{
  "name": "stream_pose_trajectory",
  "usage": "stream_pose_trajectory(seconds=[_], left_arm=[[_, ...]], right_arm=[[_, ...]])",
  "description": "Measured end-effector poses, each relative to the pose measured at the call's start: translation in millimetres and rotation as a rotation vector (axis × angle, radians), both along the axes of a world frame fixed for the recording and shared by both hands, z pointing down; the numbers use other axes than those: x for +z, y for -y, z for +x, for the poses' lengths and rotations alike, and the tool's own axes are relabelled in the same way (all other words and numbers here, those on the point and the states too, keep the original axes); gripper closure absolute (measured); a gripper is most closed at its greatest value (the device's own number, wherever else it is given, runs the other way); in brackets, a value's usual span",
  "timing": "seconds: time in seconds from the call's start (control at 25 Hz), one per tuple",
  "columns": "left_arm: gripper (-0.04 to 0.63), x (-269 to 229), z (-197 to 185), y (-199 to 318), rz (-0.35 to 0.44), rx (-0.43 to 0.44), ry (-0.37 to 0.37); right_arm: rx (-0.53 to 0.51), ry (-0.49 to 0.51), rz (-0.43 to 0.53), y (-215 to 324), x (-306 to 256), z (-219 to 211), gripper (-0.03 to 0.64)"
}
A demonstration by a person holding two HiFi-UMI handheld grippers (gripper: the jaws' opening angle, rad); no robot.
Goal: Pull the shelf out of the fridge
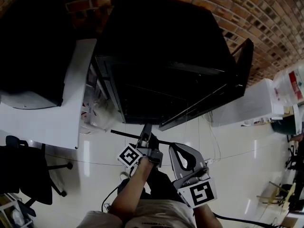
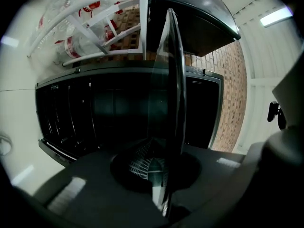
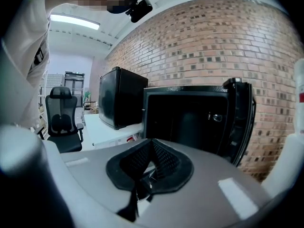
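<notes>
Fridge [image 1: 161, 32]: black, at my 12 o'clock, with its door [image 1: 244, 61] swung open at 1 o'clock. The inside is dark, and I can make out only ribbed rails on one wall, no contents.
Shelf [image 2: 173, 80]: a glass pane with a dark rim, its near edge out in front of the opening. I cannot tell whether its far edge sits inside.
Left gripper [image 1: 145, 136]: my jaws are clamped on the shelf's near edge.
Right gripper [image 1: 175, 148]: just beside the left one at 3 o'clock, jaws together with nothing between them.
Left gripper view alone: the shelf seen edge-on, running from the jaws across the dark cavity. Clear bottles [image 2: 71, 46] with red labels sit behind white bars.
Right gripper view alone: the fridge mouth seen level, with the door's thick edge upright on its right.
Around: a white table [image 1: 52, 122] at 9 o'clock carries a second black box [image 1: 28, 42]. An office chair [image 1: 28, 175] is at 8 o'clock and a white cabinet [image 1: 256, 103] at 2 o'clock. A brick wall [image 1: 237, 13] stands behind.
In the way: the open door flanks the shelf's right side.
</notes>
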State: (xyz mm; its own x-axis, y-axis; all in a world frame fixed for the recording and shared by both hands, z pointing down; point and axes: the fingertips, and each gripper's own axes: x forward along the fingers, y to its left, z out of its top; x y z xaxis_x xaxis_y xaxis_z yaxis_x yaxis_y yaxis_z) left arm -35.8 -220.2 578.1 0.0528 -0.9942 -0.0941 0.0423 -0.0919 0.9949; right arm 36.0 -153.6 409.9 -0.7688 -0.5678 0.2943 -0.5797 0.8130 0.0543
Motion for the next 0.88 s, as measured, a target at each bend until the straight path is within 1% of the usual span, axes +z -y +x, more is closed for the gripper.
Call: stream_pose_trajectory(seconds=[0.08, 0.24, 0.28, 0.4, 0.6, 0.88], left_arm=[[0.589, -9.2, 0.9, -11.8, 0.008, 0.012, 0.009], [0.589, -31.0, -0.6, -35.1, 0.039, 0.027, -0.008], [0.589, -37.0, -1.7, -41.1, 0.045, 0.031, -0.003], [0.589, -57.1, -7.2, -56.7, 0.064, 0.047, 0.039], [0.588, -103.2, -12.3, -81.3, 0.14, 0.074, 0.088], [0.588, -149.9, -31.3, -119.2, 0.195, 0.076, 0.154]], right_arm=[[0.008, 0.0, 0.01, -8.6, -5.2, 1.7, 0.612], [0.025, 0.014, 0.029, -24.7, -16.4, 3.3, 0.612], [0.029, 0.016, 0.032, -29.2, -18.6, 3.9, 0.612], [0.037, 0.021, 0.039, -42.2, -24.2, 5.5, 0.612], [0.046, 0.053, 0.05, -62.1, -38.9, 4.6, 0.612], [0.061, 0.089, 0.083, -85.6, -59.0, 3.9, 0.612]])
